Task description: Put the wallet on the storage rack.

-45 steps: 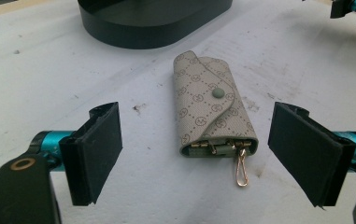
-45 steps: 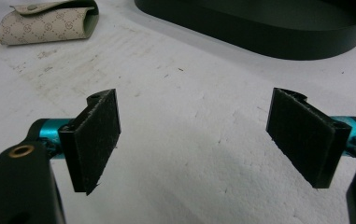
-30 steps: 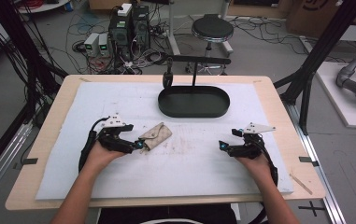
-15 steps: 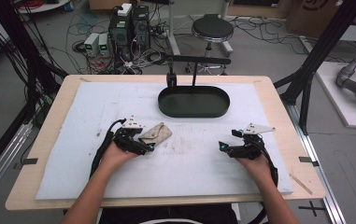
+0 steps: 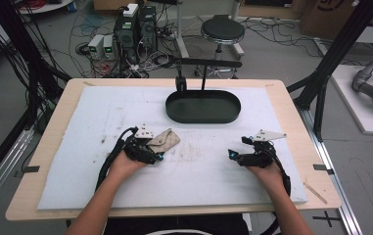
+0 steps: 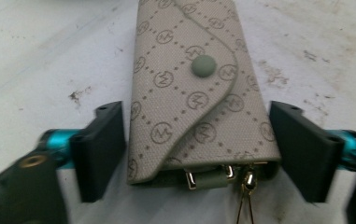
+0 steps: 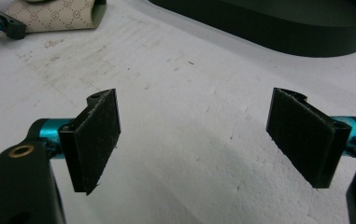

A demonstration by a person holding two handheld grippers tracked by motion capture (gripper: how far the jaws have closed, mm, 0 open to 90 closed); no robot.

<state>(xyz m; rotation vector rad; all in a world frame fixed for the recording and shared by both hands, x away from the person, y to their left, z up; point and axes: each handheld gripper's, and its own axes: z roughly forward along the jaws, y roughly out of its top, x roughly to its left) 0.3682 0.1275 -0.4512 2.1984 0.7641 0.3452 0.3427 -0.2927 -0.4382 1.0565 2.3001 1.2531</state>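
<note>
A beige patterned key pouch [image 6: 199, 93] with a snap flap lies flat on the white foam mat [image 5: 76, 161], left of centre [image 5: 167, 138]. Its key-ring end points at my left gripper [image 6: 196, 154], whose jaws have just been closing and now straddle that end. The right pad meets the pouch's edge, the left pad stands a sliver off, and the pouch is not squeezed. In the high view the left gripper [image 5: 157, 148] rests low on the mat. My right gripper [image 7: 194, 140] is open over bare mat with nothing between its pads, right of centre [image 5: 234, 156].
A black oval tray [image 5: 203, 107] stands at the back middle of the mat, with a black stand and crossbar [image 5: 208, 62] behind it. The tray's edge [image 7: 269, 28] and the pouch [image 7: 54, 16] show far off in the right gripper view. Stained mat lies between the hands.
My left hand has moved right and down to the pouch, and its jaws now flank the pouch's near end. The right hand has stayed put.
</note>
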